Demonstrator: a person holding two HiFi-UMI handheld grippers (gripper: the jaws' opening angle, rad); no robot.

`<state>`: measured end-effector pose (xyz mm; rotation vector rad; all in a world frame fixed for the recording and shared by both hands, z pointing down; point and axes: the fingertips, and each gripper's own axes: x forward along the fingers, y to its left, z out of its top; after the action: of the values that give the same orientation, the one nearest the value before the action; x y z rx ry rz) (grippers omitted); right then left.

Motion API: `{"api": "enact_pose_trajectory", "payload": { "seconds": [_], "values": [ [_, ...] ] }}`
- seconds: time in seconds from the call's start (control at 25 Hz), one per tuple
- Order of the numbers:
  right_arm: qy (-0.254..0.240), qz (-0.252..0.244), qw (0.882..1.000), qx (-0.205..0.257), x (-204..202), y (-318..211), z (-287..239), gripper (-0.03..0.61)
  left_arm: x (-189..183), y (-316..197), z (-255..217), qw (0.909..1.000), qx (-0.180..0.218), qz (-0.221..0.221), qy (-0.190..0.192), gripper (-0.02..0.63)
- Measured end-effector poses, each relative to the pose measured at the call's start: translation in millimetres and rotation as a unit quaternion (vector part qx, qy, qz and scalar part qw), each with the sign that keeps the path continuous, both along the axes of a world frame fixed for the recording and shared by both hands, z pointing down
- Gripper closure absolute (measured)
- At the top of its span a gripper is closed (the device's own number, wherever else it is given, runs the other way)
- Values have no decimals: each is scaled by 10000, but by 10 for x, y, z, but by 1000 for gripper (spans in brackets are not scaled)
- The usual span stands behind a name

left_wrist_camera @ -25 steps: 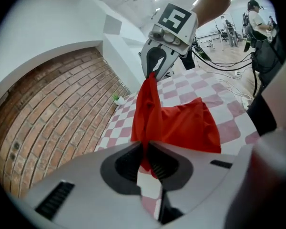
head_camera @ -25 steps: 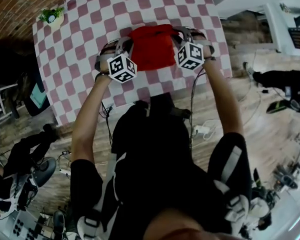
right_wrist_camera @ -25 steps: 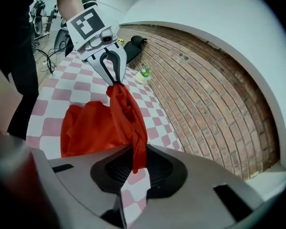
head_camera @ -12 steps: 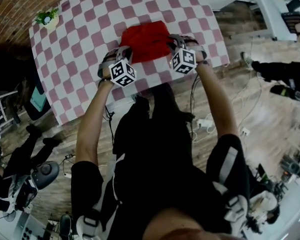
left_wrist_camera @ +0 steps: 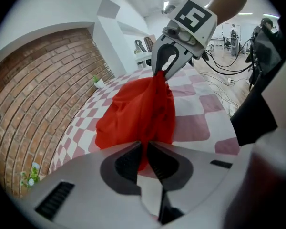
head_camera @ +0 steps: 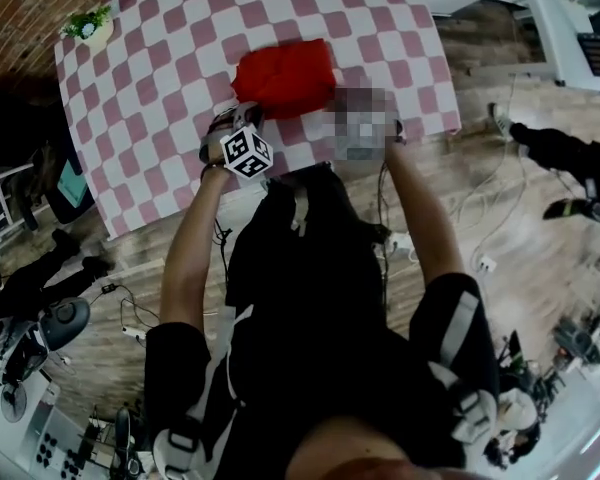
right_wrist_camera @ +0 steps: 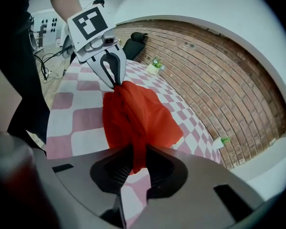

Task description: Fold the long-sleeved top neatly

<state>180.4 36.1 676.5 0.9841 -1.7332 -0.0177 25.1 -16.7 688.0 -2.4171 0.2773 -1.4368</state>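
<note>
The red long-sleeved top [head_camera: 285, 78] lies bunched on the checkered table [head_camera: 160, 88] near its front edge. In the head view my left gripper [head_camera: 238, 118] sits at the top's near left corner. A blurred patch covers most of my right gripper at the near right corner. In the left gripper view my left gripper [left_wrist_camera: 143, 157] is shut on a fold of the red cloth [left_wrist_camera: 138, 113], and my right gripper [left_wrist_camera: 163, 72] pinches the same edge opposite. In the right gripper view my right gripper [right_wrist_camera: 135, 162] is shut on the cloth [right_wrist_camera: 133, 113], facing the left gripper [right_wrist_camera: 115, 82].
A small potted plant [head_camera: 92, 26] stands at the table's far left corner. A brick wall [right_wrist_camera: 219, 70] runs behind the table. Cables [head_camera: 400, 243] trail on the wooden floor at the person's feet, and other people's legs show at both sides.
Both grippers have come down toward the table's near edge, still gripping the red top. The cloth that hung between them now rests bunched on the table.
</note>
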Motion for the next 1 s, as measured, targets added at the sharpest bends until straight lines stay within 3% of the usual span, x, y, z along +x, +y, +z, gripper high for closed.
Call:
{"api": "enact_pose_trajectory", "payload": {
  "seconds": [0.4,0.52,0.72,0.88,1.0],
  "values": [
    [-433,113,9982,-400,20,115,398,509,47,90,296,9993,-245,-94,-277,572],
    [-845,277,9945,-551,-28,137,361,472,40,114,221,9985,-453,-285,-95,568],
    [-1349,68,9899,-434,-84,152,-34,420,8,224,-183,9967,-756,-178,244,459],
    [-1933,38,9807,-301,-85,-62,-424,420,19,41,-601,9947,-721,-94,731,456],
    [-1949,-25,9803,-312,-30,-339,-526,420,162,-191,-711,9944,-661,99,813,456]
  ]
}}
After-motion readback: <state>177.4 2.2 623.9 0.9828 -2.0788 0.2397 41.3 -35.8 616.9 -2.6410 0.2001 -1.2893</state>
